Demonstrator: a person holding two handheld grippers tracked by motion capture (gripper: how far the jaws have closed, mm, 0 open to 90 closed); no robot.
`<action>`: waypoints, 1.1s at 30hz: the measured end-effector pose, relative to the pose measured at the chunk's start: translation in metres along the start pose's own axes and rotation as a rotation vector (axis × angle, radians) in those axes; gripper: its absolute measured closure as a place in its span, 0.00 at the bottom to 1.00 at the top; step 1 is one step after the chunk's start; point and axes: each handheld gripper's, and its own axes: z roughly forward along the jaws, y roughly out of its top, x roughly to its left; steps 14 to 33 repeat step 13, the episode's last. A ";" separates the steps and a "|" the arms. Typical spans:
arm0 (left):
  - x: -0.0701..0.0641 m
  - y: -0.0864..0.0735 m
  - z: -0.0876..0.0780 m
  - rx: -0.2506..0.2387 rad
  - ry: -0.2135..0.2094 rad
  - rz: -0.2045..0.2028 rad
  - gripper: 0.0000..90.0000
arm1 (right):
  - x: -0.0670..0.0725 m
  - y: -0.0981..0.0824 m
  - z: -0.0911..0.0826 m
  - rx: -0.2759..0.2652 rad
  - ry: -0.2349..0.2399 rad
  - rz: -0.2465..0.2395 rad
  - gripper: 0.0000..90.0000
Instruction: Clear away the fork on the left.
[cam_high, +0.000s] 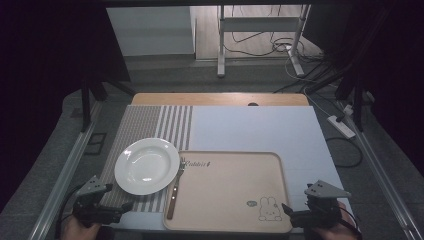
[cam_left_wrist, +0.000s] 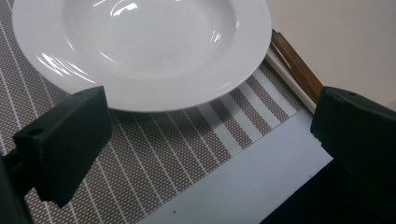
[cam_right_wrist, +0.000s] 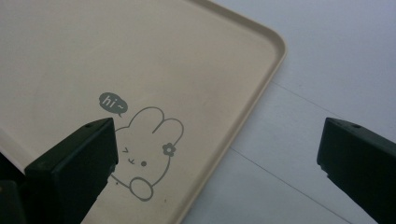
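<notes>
High view: the white plate (cam_high: 147, 166) lies at one o'clock from the left gripper (cam_high: 120, 207), jaws apart; the tray (cam_high: 230, 192) at ten o'clock from the right gripper (cam_high: 287, 214), jaws apart.

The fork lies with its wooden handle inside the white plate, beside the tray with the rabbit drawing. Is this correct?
Not quite. The high view shows the fork lying on the tray's left edge, beside the white plate, not inside it. The tray does carry the rabbit drawing.

Dim room w/ grey floor (cam_high: 165, 75), metal stand (cam_high: 260, 25), cables (cam_high: 310, 60).
</notes>
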 end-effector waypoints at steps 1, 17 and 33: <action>0.000 -0.001 0.000 -0.001 0.002 -0.001 0.00 | 0.000 0.000 0.000 0.001 0.001 0.002 0.00; 0.000 -0.002 -0.002 0.002 0.000 -0.020 0.00 | 0.000 0.000 0.000 0.007 -0.004 0.004 0.00; 0.000 -0.002 -0.002 0.002 0.000 -0.020 0.00 | 0.000 0.000 0.000 0.007 -0.004 0.004 0.00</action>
